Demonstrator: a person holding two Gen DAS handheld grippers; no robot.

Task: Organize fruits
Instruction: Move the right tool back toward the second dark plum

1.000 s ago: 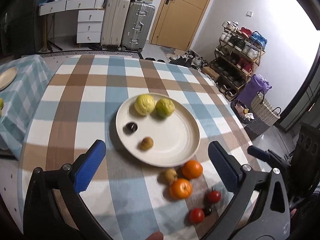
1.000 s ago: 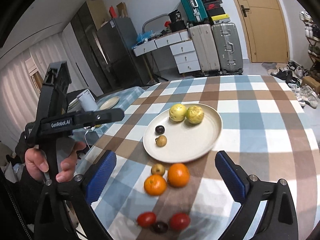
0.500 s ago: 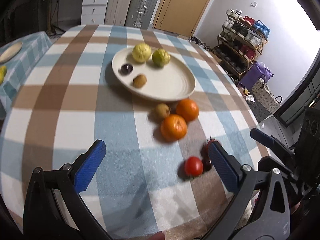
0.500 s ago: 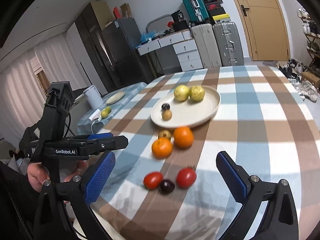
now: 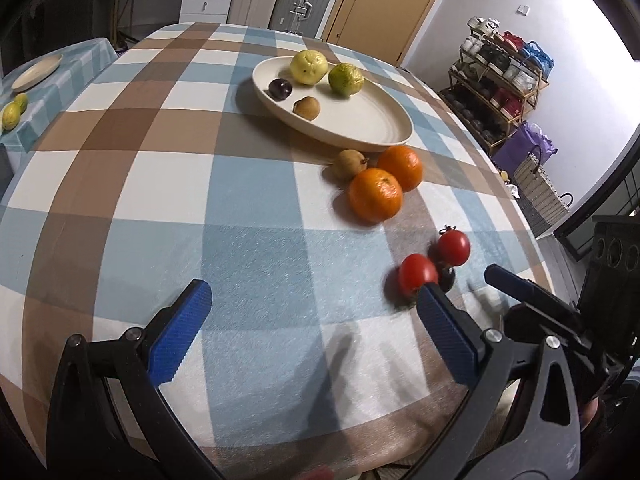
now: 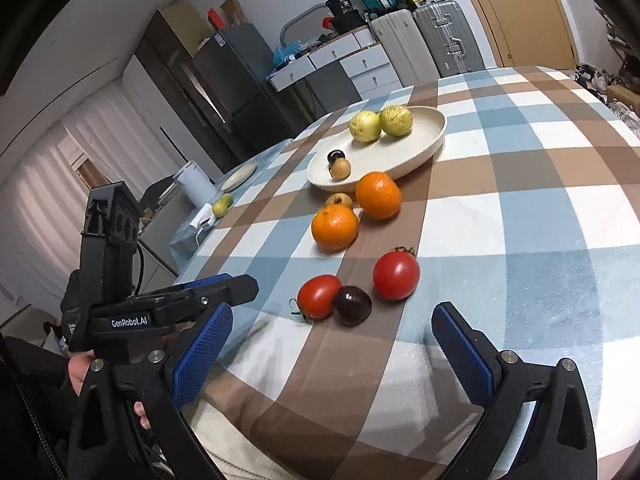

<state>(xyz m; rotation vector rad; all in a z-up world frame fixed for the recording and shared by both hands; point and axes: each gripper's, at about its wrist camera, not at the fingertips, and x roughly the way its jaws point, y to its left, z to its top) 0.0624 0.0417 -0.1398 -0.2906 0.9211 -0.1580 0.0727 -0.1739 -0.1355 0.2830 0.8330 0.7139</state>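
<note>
A cream plate (image 5: 360,128) (image 6: 416,148) on the checked table holds two yellow-green guavas (image 5: 308,67) (image 6: 365,126), a dark plum (image 5: 280,89) and a small brown fruit (image 5: 306,107). Just in front of the plate lie two oranges (image 5: 375,195) (image 6: 334,227) and a small brown fruit (image 5: 349,163). Nearer the front edge sit two tomatoes (image 5: 417,274) (image 6: 396,275) with a dark plum (image 6: 352,305) between them. My left gripper (image 5: 316,328) is open and holds nothing, low over the cloth. My right gripper (image 6: 332,354) is open, just short of the tomatoes.
A side table at the left carries a second plate (image 5: 36,73) and small green fruit (image 5: 11,115). Suitcases, drawers and a door stand behind the table; a shoe rack (image 5: 504,76) and a basket stand to the right. The table's front edge is close under both grippers.
Both grippers have pulled back and dropped lower toward the table's near edge, so the plate looks farther off and the tomatoes sit closer. No fruit has moved.
</note>
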